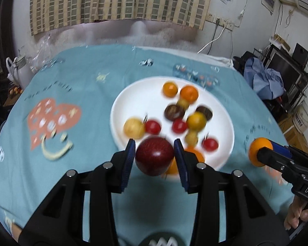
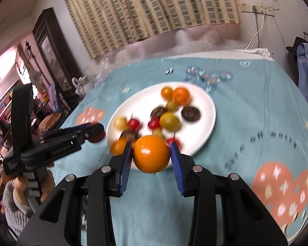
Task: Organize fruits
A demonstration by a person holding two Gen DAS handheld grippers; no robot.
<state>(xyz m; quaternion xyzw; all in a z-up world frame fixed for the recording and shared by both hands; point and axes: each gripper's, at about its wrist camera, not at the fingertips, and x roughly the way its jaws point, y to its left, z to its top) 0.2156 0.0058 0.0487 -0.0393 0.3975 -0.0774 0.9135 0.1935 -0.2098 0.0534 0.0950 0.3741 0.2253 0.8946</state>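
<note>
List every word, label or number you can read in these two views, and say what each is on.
"DAS": white label on the right gripper body, cut off at the frame edge.
Light lettering on the left gripper body: too blurred to read.
White label at that gripper's rear: too small to read.
Dark words printed on the blue tablecloth: motion-blurred, unreadable.
Papers on the wall: too small to read.

Striped curtain (image 1: 117, 2), blue patterned tablecloth (image 1: 82, 94), wall sockets (image 1: 221, 21).
</note>
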